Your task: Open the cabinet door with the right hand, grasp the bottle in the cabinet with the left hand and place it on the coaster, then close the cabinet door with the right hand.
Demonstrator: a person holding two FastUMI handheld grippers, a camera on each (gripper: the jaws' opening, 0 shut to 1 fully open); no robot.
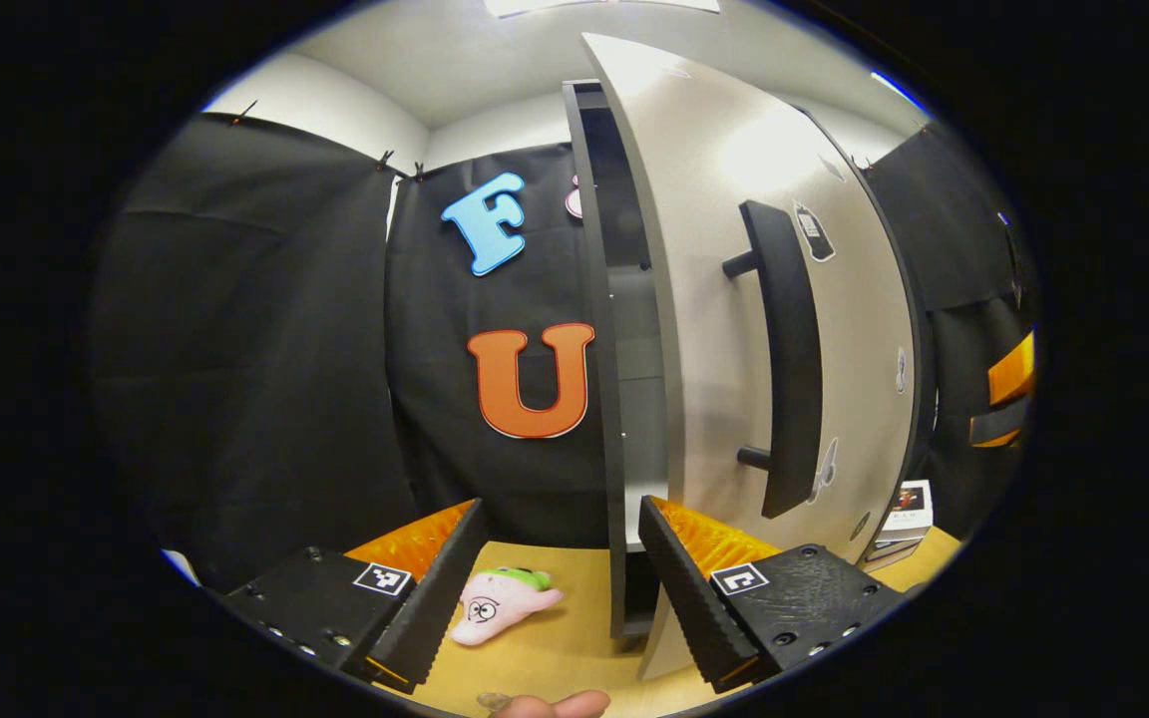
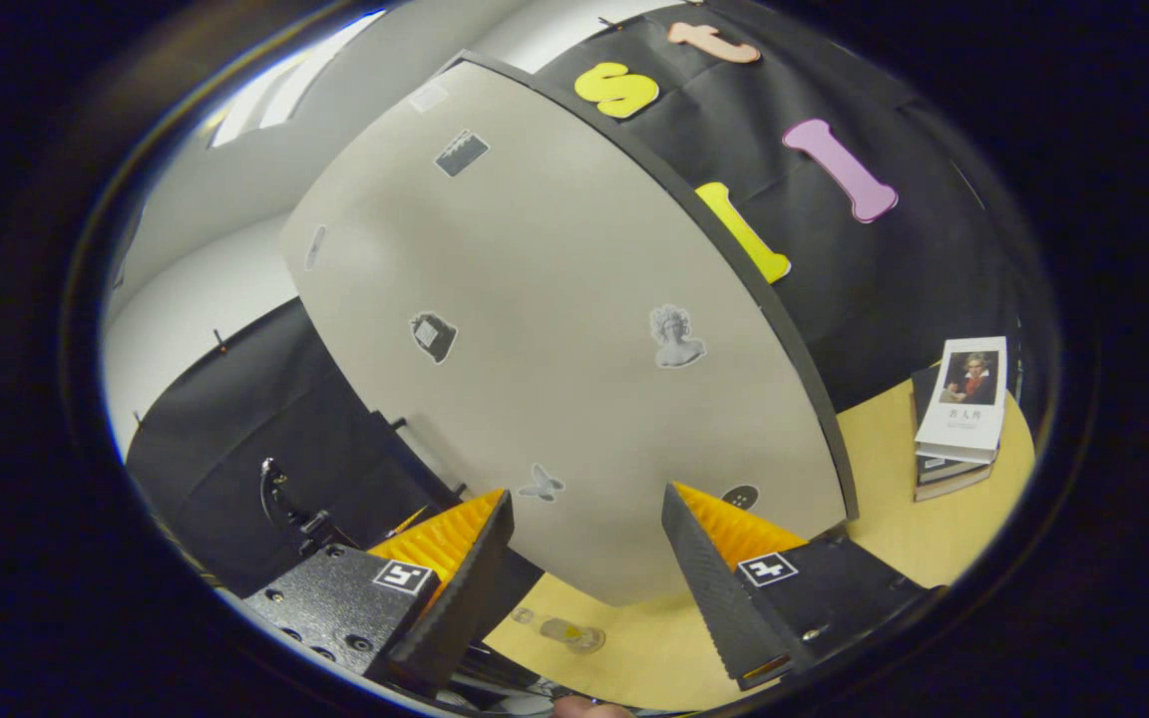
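the left hand-held gripper [image 1: 560, 588] stands wide open and holds nothing; its ridged fingers [image 1: 435, 598] frame a soft pink plush toy [image 1: 500, 603] on the wooden bench [image 1: 555, 653]. the cabinet door [image 1: 734, 299] with a long dark handle [image 1: 784, 359] is ajar and hides the inside. the right hand-held gripper [image 2: 584, 573] is wide too, near the smooth grey door [image 2: 555, 329]; a small clear thing [image 2: 574, 633] on the bench is hard to make out. books [image 2: 963, 414] lie stacked at the edge.

A pink plush toy [image 1: 500, 603] with a green cap lies on the wooden table [image 1: 555, 658]. Near the table's far edge sits a stack of books [image 2: 963, 414], the top 1 white with a portrait on its cover. Black cloth [image 1: 255, 349] hangs behind.
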